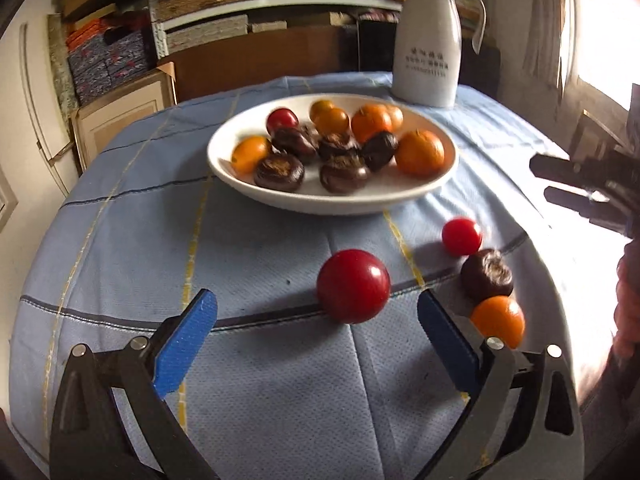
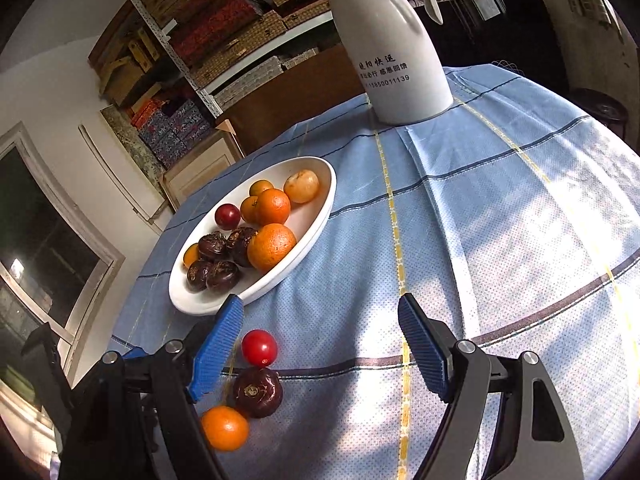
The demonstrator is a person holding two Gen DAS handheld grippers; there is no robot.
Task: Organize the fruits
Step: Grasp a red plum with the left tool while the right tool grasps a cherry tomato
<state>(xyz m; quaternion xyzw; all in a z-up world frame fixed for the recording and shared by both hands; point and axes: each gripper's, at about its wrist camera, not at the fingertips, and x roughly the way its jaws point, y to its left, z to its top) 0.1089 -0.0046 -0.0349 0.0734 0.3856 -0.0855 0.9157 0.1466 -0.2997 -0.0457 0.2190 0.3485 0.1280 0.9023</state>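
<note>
the left gripper (image 1: 316,320) gapes wide and empty, the large red tomato (image 1: 353,286) at lower centre just ahead of its tips. centre the pads on it, squeeze gently, then carry it to the white bowl (image 1: 256,196) at upper centre. the right gripper (image 2: 320,332) is also wide and empty, with a small tomato (image 2: 259,347), a water chestnut (image 2: 258,392) and an orange (image 2: 224,428) at lower left.

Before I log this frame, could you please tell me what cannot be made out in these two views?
- Large red tomato: missing from the right wrist view, outside its frame.
- Loose orange: left wrist view, lower part hidden by the left gripper finger.
- Jug lettering: left wrist view, blurred.
- Bowl fruit count: right wrist view, fruits overlap.
</note>
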